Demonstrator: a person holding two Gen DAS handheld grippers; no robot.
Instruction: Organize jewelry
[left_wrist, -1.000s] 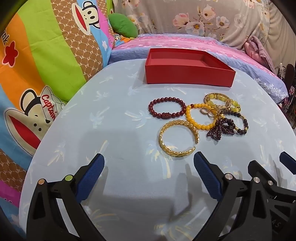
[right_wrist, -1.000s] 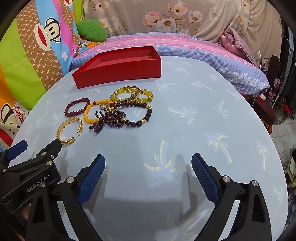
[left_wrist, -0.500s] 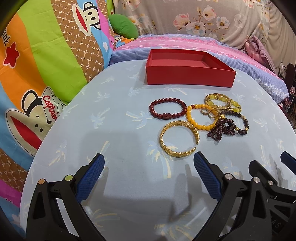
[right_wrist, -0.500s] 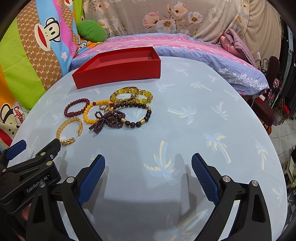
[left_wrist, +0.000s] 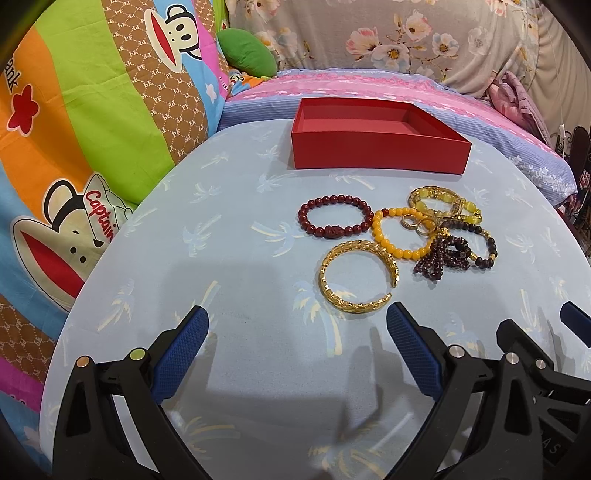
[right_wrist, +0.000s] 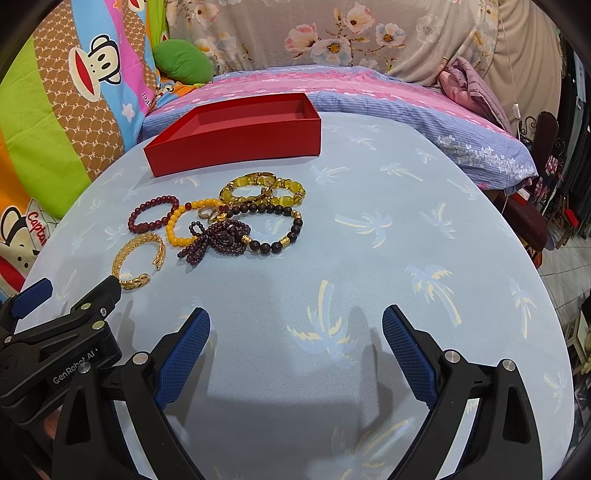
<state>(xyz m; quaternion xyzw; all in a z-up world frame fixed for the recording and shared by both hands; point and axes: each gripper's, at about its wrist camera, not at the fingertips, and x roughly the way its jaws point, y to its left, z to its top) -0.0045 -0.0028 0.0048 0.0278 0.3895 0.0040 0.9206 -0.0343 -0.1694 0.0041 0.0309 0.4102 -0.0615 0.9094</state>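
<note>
Hovering low over the round table (left_wrist: 229, 236) with its pale blue palm-print cloth, the left claw (left_wrist: 297, 341) stood spread wide and held nothing. The right claw (right_wrist: 295, 341) was just as wide apart and empty, near the table's front edge. Ahead of both lay the jewelry in a loose cluster: an open gold chain-pattern bangle (left_wrist: 356, 275) nearest, a dark red bead bracelet (left_wrist: 335, 218), an orange bead bracelet (left_wrist: 400, 234), yellow stone bracelets (left_wrist: 441, 201) and a bunched garnet bead strand (left_wrist: 441, 256). Beyond them sat a shallow red cardboard box (left_wrist: 376, 149), empty.
</note>
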